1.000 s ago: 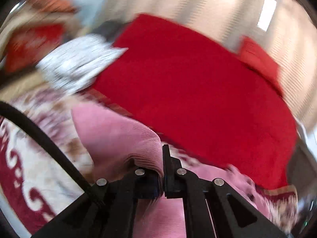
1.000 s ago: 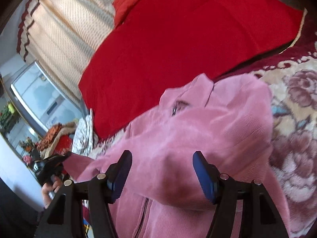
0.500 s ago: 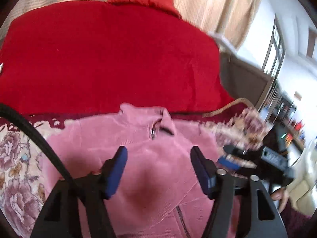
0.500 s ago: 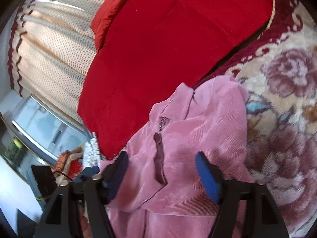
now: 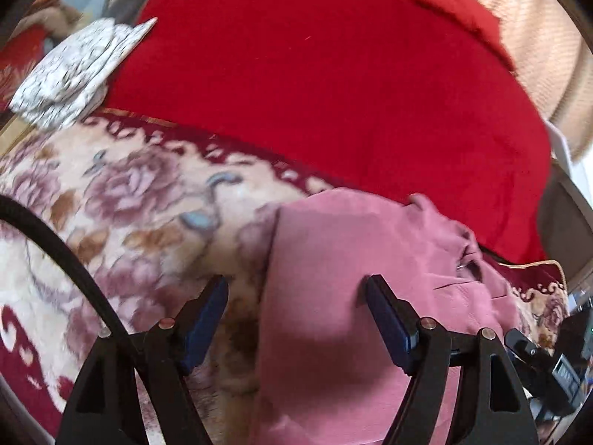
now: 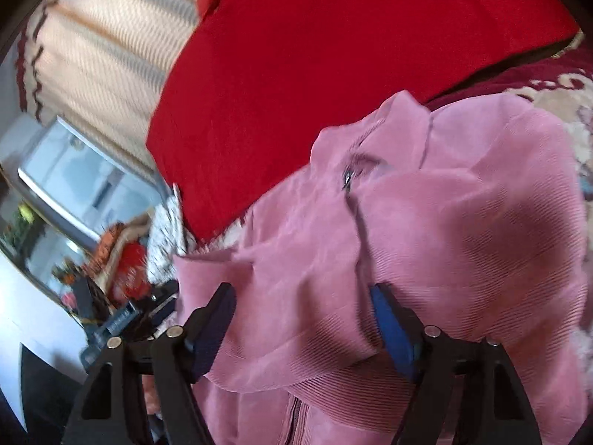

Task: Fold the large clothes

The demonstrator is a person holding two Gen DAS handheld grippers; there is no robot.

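Observation:
A pink ribbed zip jacket point(image 5: 355, 259) lies on a floral blanket point(image 5: 141, 200), collar toward the red cover. My left gripper point(image 5: 296, 300) hovers over the jacket's left edge. Its jaws are opening: one finger stands over the blanket, the other over the pink cloth, and neither pad presses on anything. In the right wrist view the jacket point(image 6: 463, 222) is rumpled, its zipper pull near the collar. My right gripper point(image 6: 302, 307) straddles a raised fold by the zip. Its jaws are closing, still apart around the cloth.
A red cover point(image 5: 333, 85) fills the back, with a red pillow point(image 5: 452, 3) and curtain behind. A white patterned folded cloth point(image 5: 78, 70) lies at the left. A black cable point(image 5: 63, 248) crosses the lower left. Clutter and a window point(image 6: 85, 193) show at left.
The left gripper let go of the pink cloth it pinched, opened, and swung to the jacket's left edge. The right gripper came closer over the front, its jaws widening and then narrowing.

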